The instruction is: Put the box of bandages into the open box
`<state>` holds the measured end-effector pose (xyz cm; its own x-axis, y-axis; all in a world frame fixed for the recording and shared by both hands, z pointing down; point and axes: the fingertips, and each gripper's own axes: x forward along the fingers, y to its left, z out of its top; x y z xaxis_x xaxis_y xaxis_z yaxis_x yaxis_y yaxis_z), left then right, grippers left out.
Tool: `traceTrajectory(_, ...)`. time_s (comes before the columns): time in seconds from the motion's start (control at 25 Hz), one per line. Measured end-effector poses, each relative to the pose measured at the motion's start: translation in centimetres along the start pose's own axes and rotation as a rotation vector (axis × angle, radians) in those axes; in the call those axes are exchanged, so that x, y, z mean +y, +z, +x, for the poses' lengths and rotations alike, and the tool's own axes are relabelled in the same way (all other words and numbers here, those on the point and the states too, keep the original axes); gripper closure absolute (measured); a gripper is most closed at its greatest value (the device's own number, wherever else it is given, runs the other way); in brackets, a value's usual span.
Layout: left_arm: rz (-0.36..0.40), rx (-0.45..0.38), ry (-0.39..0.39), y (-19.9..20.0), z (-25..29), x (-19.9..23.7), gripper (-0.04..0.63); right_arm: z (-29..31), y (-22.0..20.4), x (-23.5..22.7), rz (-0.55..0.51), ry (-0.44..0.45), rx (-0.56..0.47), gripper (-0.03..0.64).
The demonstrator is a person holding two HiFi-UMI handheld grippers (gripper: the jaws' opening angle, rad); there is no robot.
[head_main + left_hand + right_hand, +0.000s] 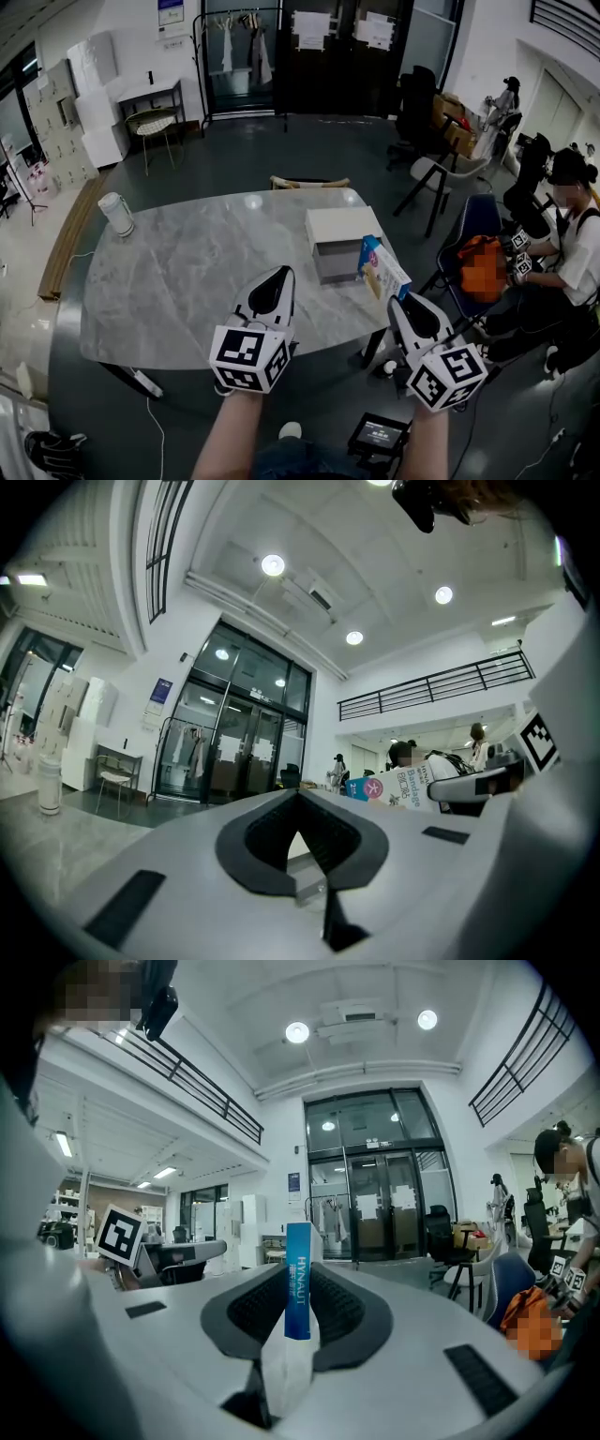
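Observation:
My right gripper (399, 302) is shut on the box of bandages (382, 266), a white and blue carton held on edge above the table's right front edge. The right gripper view shows its blue spine (298, 1282) upright between the pads. The open box (341, 242), white with grey sides, stands on the marble table (187, 281) just left of and beyond the carton. My left gripper (278, 275) hovers over the table's front edge, its jaws together with nothing between them. In the left gripper view the carton (394, 787) shows to the right.
A white cylinder (116, 214) stands at the table's far left corner. A chair back (309, 182) sits at the far edge. A seated person (574, 253) and an orange bag (483, 267) are to the right. A small device (378, 436) lies on the floor by my feet.

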<state>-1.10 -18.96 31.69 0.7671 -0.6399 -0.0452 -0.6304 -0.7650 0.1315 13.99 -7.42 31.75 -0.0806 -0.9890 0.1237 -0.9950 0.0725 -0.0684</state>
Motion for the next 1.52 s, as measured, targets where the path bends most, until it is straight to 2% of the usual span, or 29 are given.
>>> traceTrajectory(0.28, 0.010, 0.032, 0.003, -1.5, 2.6, 1.7, 0.583, 2.9, -1.6, -3.3, 0.041, -0.036, 0.021, 0.525)
traceTrajectory(0.6, 0.012, 0.056, 0.060, -2.7, 7.5, 3.5, 0.583, 8.8, -1.9, -7.4, 0.062, 0.032, 0.080, 0.525)
traceTrajectory(1.16, -0.002, 0.038, 0.271, -3.4, 16.7, 8.6, 0.583, 20.4, -0.9, -14.1, 0.059, 0.255, 0.144, 0.525)
traceTrajectory(1.52, -0.035, 0.093, 0.414, -6.2, 17.3, 11.0, 0.583, 24.2, -3.9, -15.7, 0.101, 0.371, 0.250, 0.525)
